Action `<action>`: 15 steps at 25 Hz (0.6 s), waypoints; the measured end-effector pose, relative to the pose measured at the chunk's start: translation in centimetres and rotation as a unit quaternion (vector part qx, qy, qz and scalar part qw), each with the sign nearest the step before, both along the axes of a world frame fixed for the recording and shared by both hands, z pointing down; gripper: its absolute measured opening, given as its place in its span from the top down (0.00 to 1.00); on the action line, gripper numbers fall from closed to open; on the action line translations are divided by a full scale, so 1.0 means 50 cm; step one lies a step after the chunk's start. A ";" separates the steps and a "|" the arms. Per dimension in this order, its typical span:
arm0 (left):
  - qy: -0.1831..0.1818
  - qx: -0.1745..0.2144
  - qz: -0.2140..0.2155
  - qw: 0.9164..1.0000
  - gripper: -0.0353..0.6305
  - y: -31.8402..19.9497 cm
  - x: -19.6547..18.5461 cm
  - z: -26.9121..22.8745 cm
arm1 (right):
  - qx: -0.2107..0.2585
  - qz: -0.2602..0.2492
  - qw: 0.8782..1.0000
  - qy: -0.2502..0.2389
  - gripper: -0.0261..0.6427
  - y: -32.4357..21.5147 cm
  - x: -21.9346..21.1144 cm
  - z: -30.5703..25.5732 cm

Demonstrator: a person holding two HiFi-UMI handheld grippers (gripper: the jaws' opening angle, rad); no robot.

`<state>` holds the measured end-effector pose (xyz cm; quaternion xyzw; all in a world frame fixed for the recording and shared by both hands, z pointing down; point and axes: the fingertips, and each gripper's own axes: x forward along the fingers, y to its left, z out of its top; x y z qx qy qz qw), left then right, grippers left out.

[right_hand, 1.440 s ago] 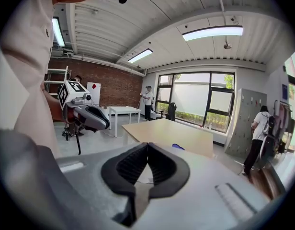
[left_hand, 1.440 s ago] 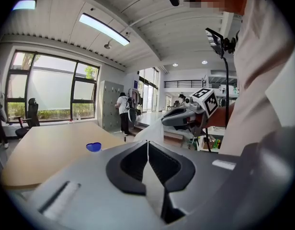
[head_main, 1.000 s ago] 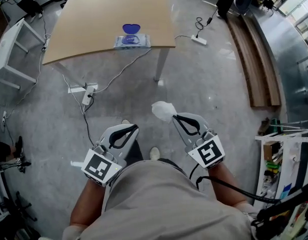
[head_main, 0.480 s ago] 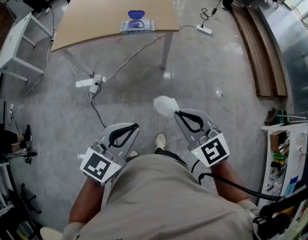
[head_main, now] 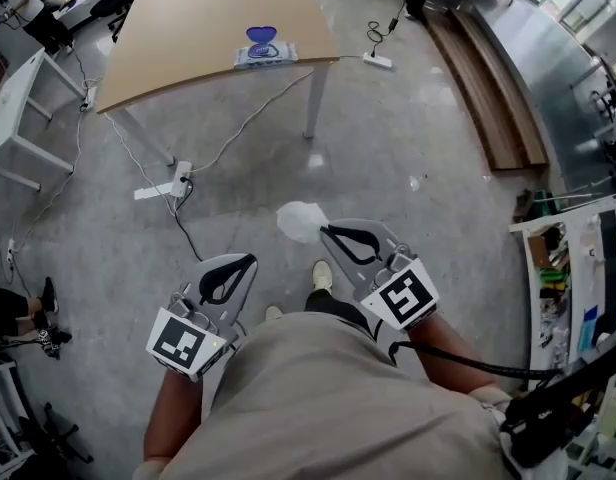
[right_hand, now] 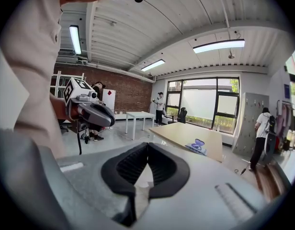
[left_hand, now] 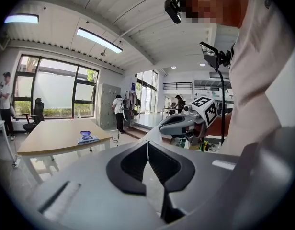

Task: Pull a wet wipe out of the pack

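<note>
The right tongs (head_main: 324,231) are pinching the white wet wipe (head_main: 300,221), far from the pack (head_main: 265,56) on the tabletop (head_main: 188,28). The left tongs (head_main: 251,260) are closed on nothing. Squeezing tight should stop it dropping.

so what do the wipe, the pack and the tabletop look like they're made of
Wet wipe: soft white nonwoven cloth by its look, crumpled and limp at the right gripper's shut jaws.
Wipe pack: probably thin plastic film, pale and flat. Its flip lid looks like glossy blue hard plastic and stands open.
Table: matte light wood or wood-look laminate top; I cannot tell which.
</note>
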<state>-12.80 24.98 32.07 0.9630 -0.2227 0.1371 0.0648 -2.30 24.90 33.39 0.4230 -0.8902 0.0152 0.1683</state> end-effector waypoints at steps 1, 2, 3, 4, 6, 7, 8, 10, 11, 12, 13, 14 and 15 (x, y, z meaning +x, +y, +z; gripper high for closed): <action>0.004 -0.002 0.003 1.000 0.93 0.016 -0.024 0.002 | 0.003 0.002 1.000 0.003 0.96 0.017 -0.021 -0.005; 0.009 -0.003 0.007 1.000 0.93 0.031 -0.045 0.004 | 0.006 0.005 1.000 0.005 0.96 0.034 -0.040 -0.009; 0.012 -0.004 0.009 1.000 0.93 0.044 -0.064 0.007 | 0.008 0.008 1.000 0.008 0.96 0.051 -0.056 -0.012; 0.012 -0.004 0.011 1.000 0.93 0.055 -0.081 0.009 | 0.008 0.012 1.000 0.011 0.96 0.067 -0.070 -0.013; 0.010 -0.007 0.022 1.000 0.93 0.081 -0.105 0.013 | 0.005 0.021 1.000 0.011 0.96 0.097 -0.096 -0.012; 0.012 -0.008 0.031 0.999 0.93 0.095 -0.111 0.015 | 0.002 0.025 1.000 0.010 0.96 0.111 -0.109 -0.010; 0.015 -0.007 0.040 0.999 0.93 0.107 -0.115 0.015 | 0.000 0.028 1.000 0.009 0.96 0.124 -0.121 -0.008; 0.019 -0.006 0.051 0.998 0.93 0.128 -0.121 0.011 | -0.004 0.030 0.999 0.012 0.96 0.148 -0.143 -0.006; 0.019 -0.006 0.055 0.998 0.93 0.138 -0.125 0.008 | -0.005 0.030 0.999 0.012 0.96 0.157 -0.153 -0.008; 0.018 -0.005 0.057 0.998 0.93 0.147 -0.129 0.005 | -0.004 0.029 1.000 0.010 0.96 0.164 -0.162 -0.011; 0.017 -0.003 0.060 0.998 0.93 0.155 -0.132 0.002 | -0.001 0.028 1.000 0.008 0.96 0.170 -0.168 -0.016; 0.014 -0.002 0.063 0.998 0.93 0.163 -0.134 0.000 | 0.002 0.027 1.000 0.007 0.96 0.176 -0.173 -0.020; 0.012 -0.002 0.066 0.998 0.93 0.171 -0.135 0.000 | 0.005 0.024 1.000 0.009 0.96 0.183 -0.176 -0.022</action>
